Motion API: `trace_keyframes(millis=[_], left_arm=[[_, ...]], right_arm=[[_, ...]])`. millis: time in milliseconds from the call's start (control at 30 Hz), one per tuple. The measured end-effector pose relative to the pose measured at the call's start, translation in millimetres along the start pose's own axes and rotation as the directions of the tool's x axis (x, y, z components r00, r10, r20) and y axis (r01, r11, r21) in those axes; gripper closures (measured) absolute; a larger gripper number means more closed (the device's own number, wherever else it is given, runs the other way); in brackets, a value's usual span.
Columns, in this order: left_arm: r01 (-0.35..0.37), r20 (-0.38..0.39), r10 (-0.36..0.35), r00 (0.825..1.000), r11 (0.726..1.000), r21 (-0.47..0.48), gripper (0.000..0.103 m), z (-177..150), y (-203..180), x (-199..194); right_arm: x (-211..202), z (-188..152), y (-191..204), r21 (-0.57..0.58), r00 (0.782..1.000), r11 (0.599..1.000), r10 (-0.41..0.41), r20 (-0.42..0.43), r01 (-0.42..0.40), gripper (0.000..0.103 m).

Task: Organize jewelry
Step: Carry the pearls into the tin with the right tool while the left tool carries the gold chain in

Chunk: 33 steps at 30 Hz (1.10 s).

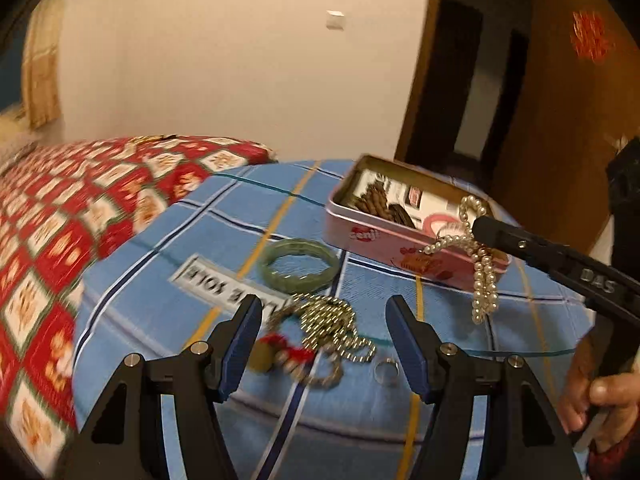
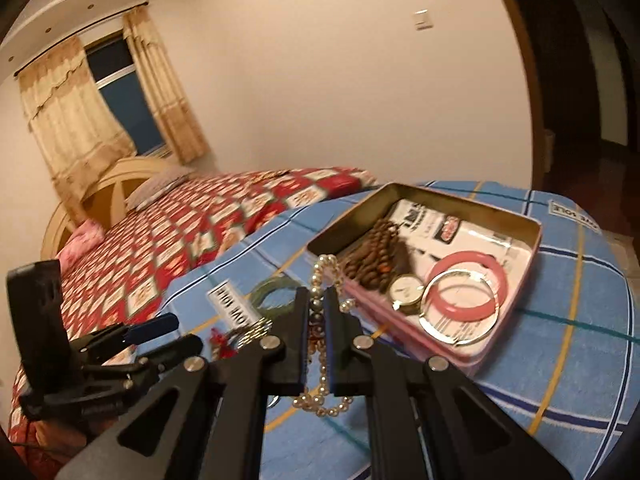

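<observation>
My right gripper point(image 2: 318, 304) is shut on a pearl necklace point(image 2: 322, 400), which dangles in loops off the cloth beside the pink tin point(image 2: 476, 356); the same necklace point(image 1: 484, 280) hangs from the right gripper point(image 1: 480, 228) in the left wrist view. The open tin point(image 1: 360, 236) holds brown beads point(image 2: 368, 260), a watch point(image 2: 406, 290), a pink bangle point(image 2: 464, 286) and a silver hoop point(image 2: 460, 336). My left gripper point(image 1: 320, 320) stands open above a metal bead chain point(image 1: 328, 320), a red-tasselled charm point(image 1: 280, 354) and a ring point(image 1: 386, 372). A green bangle point(image 1: 298, 264) lies farther off.
The jewelry lies on a round table under a blue checked cloth point(image 1: 200, 216). A bed with a red patterned cover point(image 2: 224, 208) runs along the left. A doorway point(image 1: 472, 92) opens behind the tin. A person's hand point(image 1: 600, 396) holds the right gripper's handle.
</observation>
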<state>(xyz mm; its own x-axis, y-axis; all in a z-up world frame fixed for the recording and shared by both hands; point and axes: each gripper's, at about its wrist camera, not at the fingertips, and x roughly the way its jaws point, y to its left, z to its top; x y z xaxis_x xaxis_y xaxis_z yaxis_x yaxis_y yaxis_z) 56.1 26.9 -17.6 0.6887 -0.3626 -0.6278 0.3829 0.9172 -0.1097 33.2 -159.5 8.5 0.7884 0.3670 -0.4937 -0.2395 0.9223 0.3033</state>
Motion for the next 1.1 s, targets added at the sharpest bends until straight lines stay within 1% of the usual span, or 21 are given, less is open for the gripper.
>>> trace_keyframes(millis=[100,167,233,267,300,333,367,400,467,500,533,600,667,733,833,933,1000,1100], left_arm=[[0.015,-0.047,-0.014,0.999,0.999,0.03,0.038,4.4,-8.9,23.8],[0.008,-0.088,-0.005,0.996,0.999,0.032,0.038,4.6,-10.7,36.5],[0.01,-0.115,-0.007,0.993,1.0,0.027,0.051,4.7,-10.9,44.4],[0.014,-0.133,-0.011,0.991,1.0,0.025,0.063,4.2,-10.6,48.0],[0.007,-0.152,-0.004,0.988,1.0,0.023,0.067,3.8,-9.9,52.2],[-0.006,-0.149,0.01,0.989,1.0,0.029,0.067,4.4,-9.9,53.2],[-0.011,-0.155,0.016,0.988,0.999,0.037,0.072,4.0,-11.2,54.3],[-0.017,-0.159,0.023,0.987,0.999,0.044,0.08,3.1,-11.8,55.4],[-0.014,-0.157,0.02,0.987,0.999,0.04,0.088,2.5,-12.0,55.5],[-0.001,-0.14,0.005,0.99,1.0,0.029,0.094,3.0,-10.8,52.0],[0.004,-0.123,-0.001,0.992,1.0,0.022,0.094,3.9,-9.9,49.3],[0.009,-0.062,-0.008,0.998,1.0,0.004,0.094,5.5,-7.6,37.2],[0.041,0.009,-0.04,0.999,0.999,-0.031,0.094,6.3,-3.4,21.2],[0.074,0.072,-0.07,0.995,0.996,-0.057,0.094,6.3,0.9,5.5],[0.095,0.143,-0.083,0.986,0.993,-0.075,0.094,8.7,6.4,-14.8],[0.134,0.218,-0.113,0.969,0.987,-0.087,0.094,14.2,10.8,-35.1],[0.153,0.245,-0.127,0.961,0.984,-0.088,0.094,19.5,11.3,-43.0],[0.159,0.265,-0.133,0.955,0.984,-0.079,0.094,25.7,9.7,-50.3]], right_arm=[[0.7,-2.6,-10.1,0.026,1.0,1.0,-0.005,-0.002,0.005,0.094],[0.9,-3.1,-13.9,0.026,1.0,1.0,-0.013,-0.007,0.013,0.094],[0.2,-3.5,-17.2,0.03,1.0,0.999,-0.012,-0.009,0.012,0.094],[1.0,-3.6,-17.8,0.032,1.0,0.999,-0.009,-0.011,0.009,0.094],[1.6,-3.8,-18.5,0.035,1.0,0.999,-0.005,-0.014,0.006,0.094],[2.3,-4.0,-19.2,0.038,1.0,0.999,-0.003,-0.018,0.004,0.094],[3.1,-4.3,-20.0,0.041,1.0,0.999,0.0,-0.022,0.001,0.094],[3.5,-4.5,-20.5,0.043,1.0,0.999,0.002,-0.025,-0.001,0.094],[2.3,-4.1,-21.3,0.046,1.0,0.999,0.006,-0.021,-0.005,0.094],[0.9,-3.9,-22.0,0.047,1.0,0.999,0.007,-0.014,-0.006,0.094],[-0.2,-3.5,-22.6,0.05,1.0,0.999,0.008,-0.009,-0.008,0.094],[-3.2,-3.2,-23.2,0.057,1.0,0.998,0.014,0.006,-0.014,0.094],[-6.7,-2.9,-25.0,0.065,1.0,0.998,0.017,0.023,-0.019,0.094],[-9.2,-2.2,-25.9,0.07,0.999,0.997,0.022,0.038,-0.025,0.094],[-13.0,-0.9,-27.1,0.077,0.998,0.997,0.027,0.061,-0.032,0.094],[-16.4,0.2,-27.8,0.082,0.996,0.996,0.028,0.079,-0.035,0.094],[-18.9,1.1,-28.6,0.088,0.995,0.995,0.03,0.092,-0.039,0.094],[-21.5,2.7,-31.3,0.103,0.994,0.994,0.034,0.101,-0.044,0.094]])
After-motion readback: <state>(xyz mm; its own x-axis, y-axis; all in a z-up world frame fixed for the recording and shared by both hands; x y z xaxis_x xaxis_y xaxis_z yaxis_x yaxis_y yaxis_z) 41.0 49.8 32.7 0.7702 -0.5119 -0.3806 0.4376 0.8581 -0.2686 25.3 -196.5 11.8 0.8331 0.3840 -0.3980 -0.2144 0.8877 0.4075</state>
